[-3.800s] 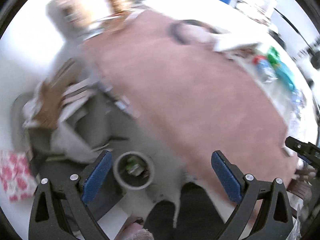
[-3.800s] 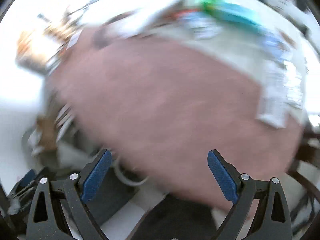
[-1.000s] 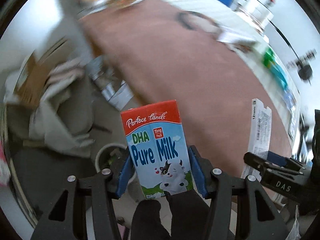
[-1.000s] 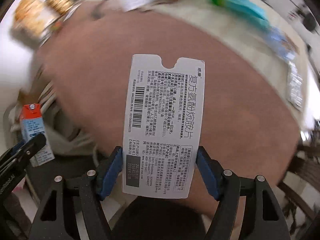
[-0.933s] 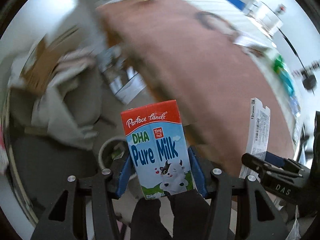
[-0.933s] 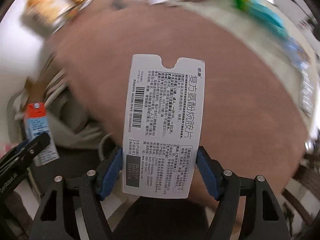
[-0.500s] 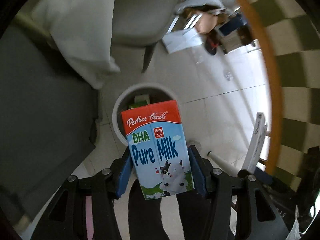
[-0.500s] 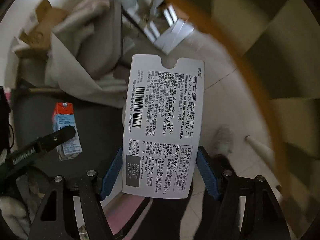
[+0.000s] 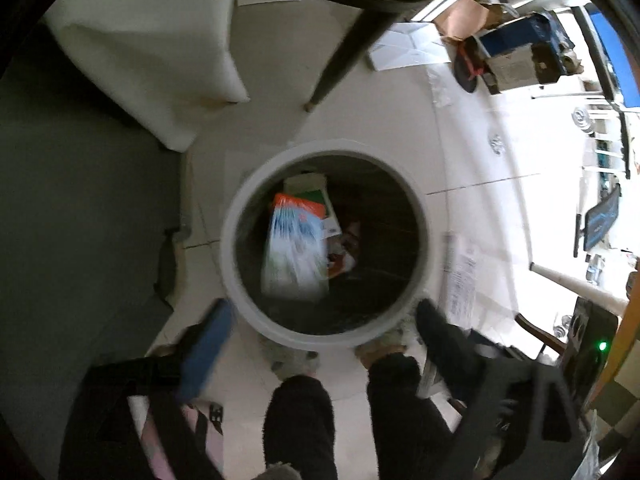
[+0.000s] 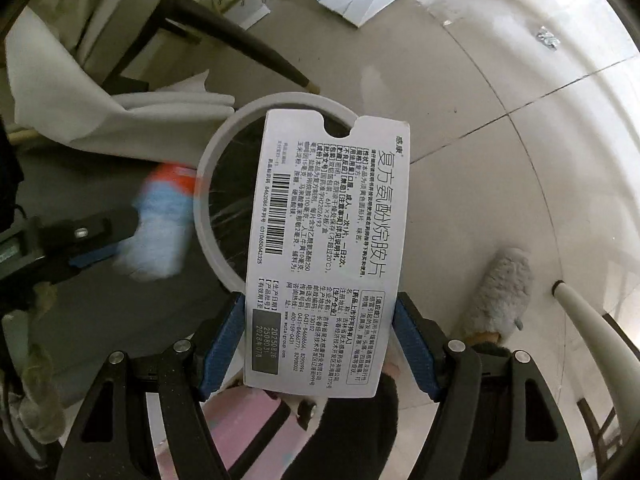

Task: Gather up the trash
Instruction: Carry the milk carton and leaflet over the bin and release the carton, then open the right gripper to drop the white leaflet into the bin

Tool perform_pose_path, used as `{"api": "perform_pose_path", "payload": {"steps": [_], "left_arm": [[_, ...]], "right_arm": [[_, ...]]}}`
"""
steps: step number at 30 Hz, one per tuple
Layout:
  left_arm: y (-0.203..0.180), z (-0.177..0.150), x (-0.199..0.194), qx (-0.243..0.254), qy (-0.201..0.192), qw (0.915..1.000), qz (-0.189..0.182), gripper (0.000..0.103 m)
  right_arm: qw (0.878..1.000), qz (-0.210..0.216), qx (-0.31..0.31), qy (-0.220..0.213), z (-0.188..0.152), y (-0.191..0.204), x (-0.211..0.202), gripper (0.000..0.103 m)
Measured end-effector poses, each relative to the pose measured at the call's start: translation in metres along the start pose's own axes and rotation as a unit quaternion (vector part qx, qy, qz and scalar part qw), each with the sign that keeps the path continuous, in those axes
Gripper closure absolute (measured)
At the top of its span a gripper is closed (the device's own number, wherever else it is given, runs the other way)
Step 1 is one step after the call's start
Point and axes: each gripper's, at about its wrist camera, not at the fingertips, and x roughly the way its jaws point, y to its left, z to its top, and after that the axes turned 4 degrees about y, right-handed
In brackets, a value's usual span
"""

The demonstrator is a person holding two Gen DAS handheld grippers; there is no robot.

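Inside the round white bin (image 9: 426, 248), a blurry milk carton (image 9: 294, 254) shows. Left hand-held gripper (image 9: 320, 356) is spread wide, empty. Right hand-held gripper (image 10: 318, 348) squeezes a flat white medicine box (image 10: 328, 256) above the bin.

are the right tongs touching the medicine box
Touching. The right wrist view shows the right tongs clamped on the medicine box, both blue pads pressed against its side edges.

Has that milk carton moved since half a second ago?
Yes. The milk carton has left the left hand-held gripper, whose fingers are spread apart, and now appears blurred inside the rim of the trash bin.
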Motion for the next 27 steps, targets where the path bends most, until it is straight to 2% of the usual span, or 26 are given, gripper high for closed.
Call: {"api": "perform_pose_path", "payload": {"steps": [1,2,3,7,11,15,21,27], "left_arm": [[0.002,-0.001,-0.001,-0.002,0.001,1.0,0.007,0.003],[0.004,-0.003,-0.003,-0.003,-0.001,0.9999,0.016,0.003],[0.005,-0.005,-0.006,-0.003,-0.006,0.9997,0.025,0.003],[0.001,-0.011,-0.02,0.007,-0.042,0.9969,0.066,0.002],[-0.003,-0.021,-0.032,0.019,-0.073,0.9896,0.123,0.002],[-0.004,-0.034,-0.042,0.017,-0.08,0.9871,0.138,0.002],[-0.009,-0.056,-0.066,0.012,-0.085,0.9838,0.158,0.002],[-0.014,-0.08,-0.108,-0.003,-0.091,0.9832,0.158,0.003]], "right_arm": [[1.0,-0.003,-0.001,0.001,0.003,0.003,0.002,0.02],[1.0,-0.004,-0.004,0.002,0.002,0.004,0.0,0.005],[1.0,-0.002,-0.007,0.002,-0.001,0.002,0.0,0.001],[0.999,-0.033,-0.02,-0.006,0.0,0.008,-0.007,0.001],[0.997,-0.076,-0.024,-0.012,-0.002,0.012,-0.019,0.001],[0.993,-0.114,-0.03,-0.026,-0.005,0.018,-0.036,0.001],[0.989,-0.14,-0.037,-0.031,-0.015,0.032,-0.071,0.001],[0.985,-0.155,-0.054,-0.045,-0.031,0.057,-0.118,0.001]]}}
